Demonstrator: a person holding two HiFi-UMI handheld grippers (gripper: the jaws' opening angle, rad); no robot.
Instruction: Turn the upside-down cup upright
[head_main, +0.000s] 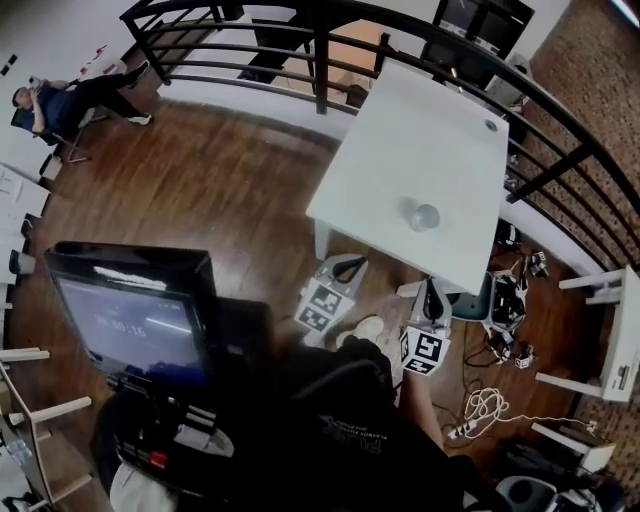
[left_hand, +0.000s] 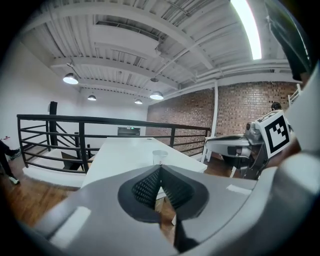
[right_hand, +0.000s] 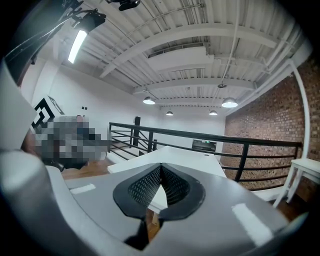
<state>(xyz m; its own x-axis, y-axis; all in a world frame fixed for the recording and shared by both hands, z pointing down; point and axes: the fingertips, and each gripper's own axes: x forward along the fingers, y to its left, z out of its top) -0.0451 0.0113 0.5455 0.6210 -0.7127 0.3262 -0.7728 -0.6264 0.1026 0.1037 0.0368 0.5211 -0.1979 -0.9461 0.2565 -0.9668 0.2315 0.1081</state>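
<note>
Cup (head_main: 424, 216), small and clear, stands alone near the smooth white table's (head_main: 400, 140) front edge. The left gripper (head_main: 345, 270) and right gripper (head_main: 432, 300) are well short of it, probably lining up. From the left gripper, ribbed black pads (left_hand: 150, 187) press together, empty, cup (left_hand: 160, 157) dead ahead. From the right gripper, jaws clenched on nothing, no cup visible.

Cup (head_main: 424, 216) on table (head_main: 400, 130): in the head view too small and glary to tell whether the rim is up or down. Left gripper (head_main: 347, 268), right gripper (head_main: 432, 300): the hands holding them are hidden under dark clothing. Screen (head_main: 130, 325), lower left: print blurred, unreadable. Right gripper view: table's near edge hidden behind that gripper's own body. Left gripper view: right gripper half hidden the same way.
</note>
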